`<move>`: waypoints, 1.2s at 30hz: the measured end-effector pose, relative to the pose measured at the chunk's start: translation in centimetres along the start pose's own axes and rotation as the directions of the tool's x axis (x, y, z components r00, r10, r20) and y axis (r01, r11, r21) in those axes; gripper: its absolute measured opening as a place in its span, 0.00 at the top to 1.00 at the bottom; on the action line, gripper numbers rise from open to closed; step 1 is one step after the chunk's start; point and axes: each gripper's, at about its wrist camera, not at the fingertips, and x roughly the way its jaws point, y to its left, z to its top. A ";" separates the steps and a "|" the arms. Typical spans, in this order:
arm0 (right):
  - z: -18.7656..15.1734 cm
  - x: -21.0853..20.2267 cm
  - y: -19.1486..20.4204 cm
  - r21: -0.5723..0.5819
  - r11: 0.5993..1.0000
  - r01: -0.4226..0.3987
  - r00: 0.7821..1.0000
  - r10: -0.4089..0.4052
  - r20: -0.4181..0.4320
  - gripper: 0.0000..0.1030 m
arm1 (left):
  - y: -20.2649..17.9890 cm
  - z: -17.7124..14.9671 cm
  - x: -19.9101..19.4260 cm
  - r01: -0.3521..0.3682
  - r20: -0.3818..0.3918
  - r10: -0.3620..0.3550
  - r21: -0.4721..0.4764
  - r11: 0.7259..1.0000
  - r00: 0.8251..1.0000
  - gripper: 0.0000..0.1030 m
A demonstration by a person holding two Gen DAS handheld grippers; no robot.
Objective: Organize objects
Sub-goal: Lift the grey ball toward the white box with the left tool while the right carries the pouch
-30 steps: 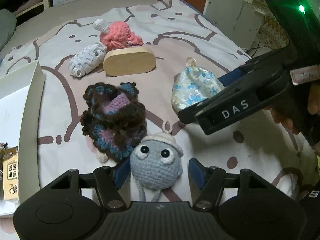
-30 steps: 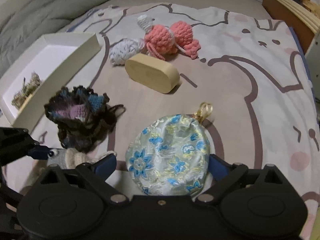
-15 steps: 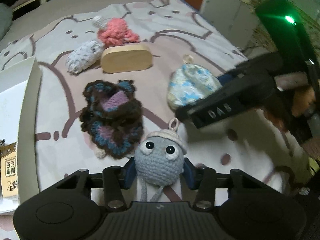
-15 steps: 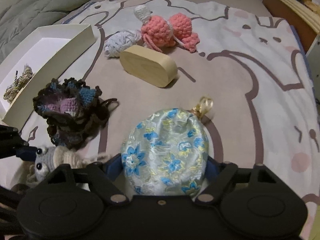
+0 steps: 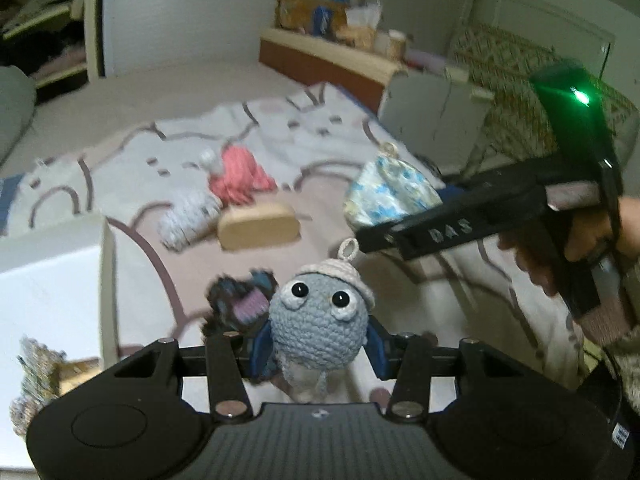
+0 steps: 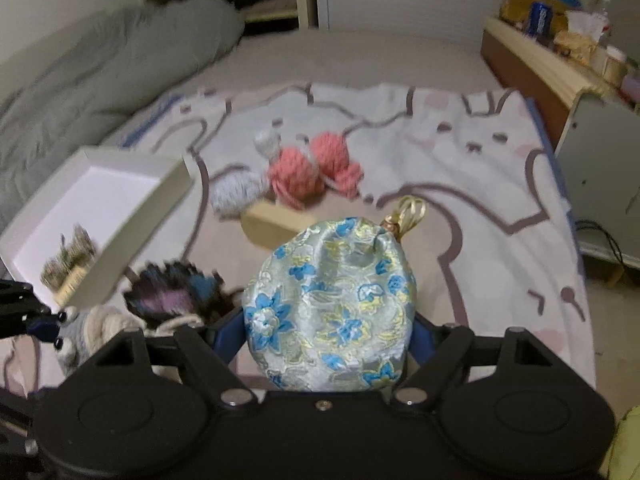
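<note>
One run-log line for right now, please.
left tool: shut on blue-grey crochet doll | right tool: shut on floral silk pouch | both lifted off bed | white box: not reached

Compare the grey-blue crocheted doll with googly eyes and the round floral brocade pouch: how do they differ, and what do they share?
The grey-blue crocheted doll is knitted yarn with eyes and a cream hat; the round floral brocade pouch is shiny woven fabric with blue flowers. The doll sits in the left gripper, the pouch in the right gripper. The pouch looks wider, spreading its jaws more. Both are clamped, lifted off the bed and have a top loop.
</note>
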 end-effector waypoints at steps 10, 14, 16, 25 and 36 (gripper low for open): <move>1.1 -2.9 1.6 -0.016 1.000 -0.001 0.995 0.003 0.105 0.21 | 2.7 2.3 -2.7 -0.085 0.106 0.088 -0.034 0.996 0.990 0.53; 1.5 -3.0 1.9 -0.005 1.000 0.008 0.992 -0.008 0.126 0.21 | 4.1 2.9 -3.7 -0.118 0.135 0.124 -0.051 0.992 0.983 0.53; 1.9 -3.1 2.2 -0.004 1.000 0.012 0.990 -0.011 0.139 0.21 | 5.0 3.2 -4.4 -0.139 0.154 0.148 -0.064 0.988 0.977 0.53; 4.7 -1.8 4.7 -0.057 0.998 0.008 0.988 0.001 0.157 0.21 | 9.8 4.4 -7.6 -0.253 0.217 0.281 -0.146 0.956 0.935 0.53; 8.4 1.8 11.1 -0.131 0.990 -0.060 0.985 0.080 0.155 0.21 | 15.5 3.0 -10.7 -0.341 0.213 0.400 -0.268 0.901 0.891 0.53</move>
